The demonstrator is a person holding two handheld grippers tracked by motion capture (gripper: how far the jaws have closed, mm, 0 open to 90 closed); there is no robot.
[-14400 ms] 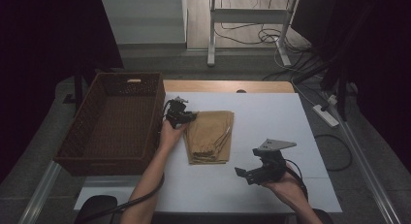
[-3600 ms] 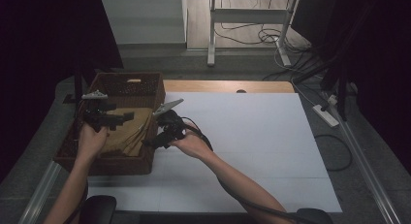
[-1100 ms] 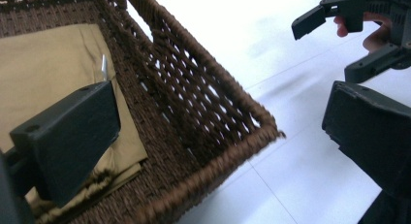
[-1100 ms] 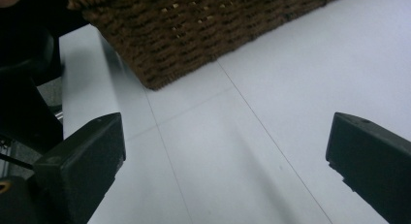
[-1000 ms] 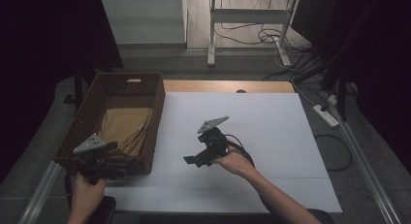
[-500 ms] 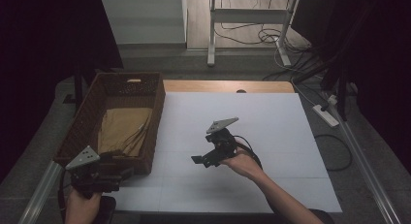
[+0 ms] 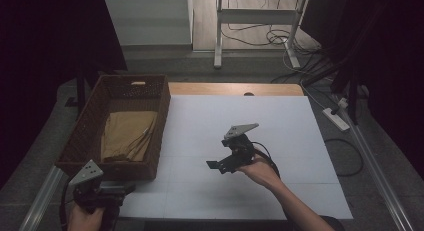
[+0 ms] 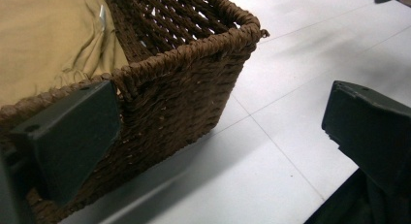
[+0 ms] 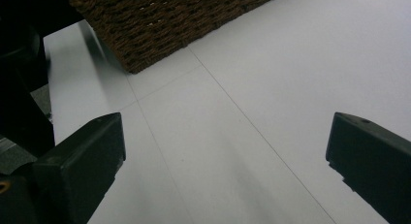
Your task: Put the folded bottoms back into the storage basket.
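A brown wicker basket (image 7: 159, 122) stands at the table's left side, and a folded tan garment (image 7: 127, 135) lies flat inside it. My left gripper (image 7: 125, 188) is low at the near left corner, just in front of the basket, open and empty. In the left gripper view the basket's near corner (image 8: 194, 83) fills the space between the jaws, with the tan garment (image 8: 43, 44) beyond the rim. My right gripper (image 7: 214, 165) hovers over the middle of the white table (image 7: 280, 126), open and empty, pointing left toward the basket (image 9: 160, 20).
The white table top (image 9: 232, 107) stretches right of the basket. A wooden strip (image 7: 235, 88) runs along the far edge. A power strip (image 7: 336, 118) and cables lie on the floor to the right, and a metal frame (image 7: 255, 21) stands behind.
The garment went from the table into the basket. Since a second ago both grippers have drawn back: the left toward the near left corner, the right slightly rightward over the table.
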